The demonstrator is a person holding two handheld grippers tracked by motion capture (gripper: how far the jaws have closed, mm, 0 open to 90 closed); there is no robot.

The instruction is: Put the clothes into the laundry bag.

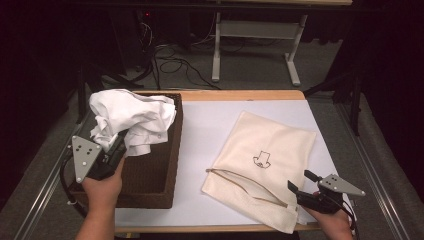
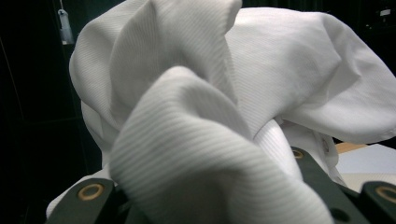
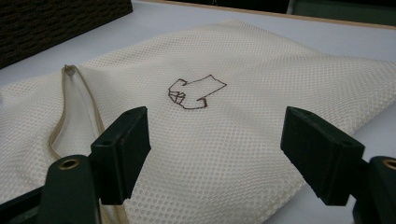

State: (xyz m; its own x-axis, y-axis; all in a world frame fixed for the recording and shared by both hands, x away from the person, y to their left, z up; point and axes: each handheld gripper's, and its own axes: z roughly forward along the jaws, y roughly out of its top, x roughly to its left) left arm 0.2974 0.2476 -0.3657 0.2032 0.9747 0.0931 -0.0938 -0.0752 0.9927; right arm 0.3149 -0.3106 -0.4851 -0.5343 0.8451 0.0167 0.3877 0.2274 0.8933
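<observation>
White shirt bunches in the left gripper, clamped over the basket. Right gripper (jaws apart) hovers, seemingly untouching, over the mesh bag.

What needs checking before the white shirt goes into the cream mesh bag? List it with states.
1. Left gripper shut on crumpled white cotton shirt: ok.
2. Shirt lifted clear of dark brown woven basket: cannot tell.
3. Cream mesh zip bag flat on white table sheet: ok.
4. Zip opening gaping wide enough: not ok.
5. Right gripper holding bag's edge: not ok, jaws open.
</observation>
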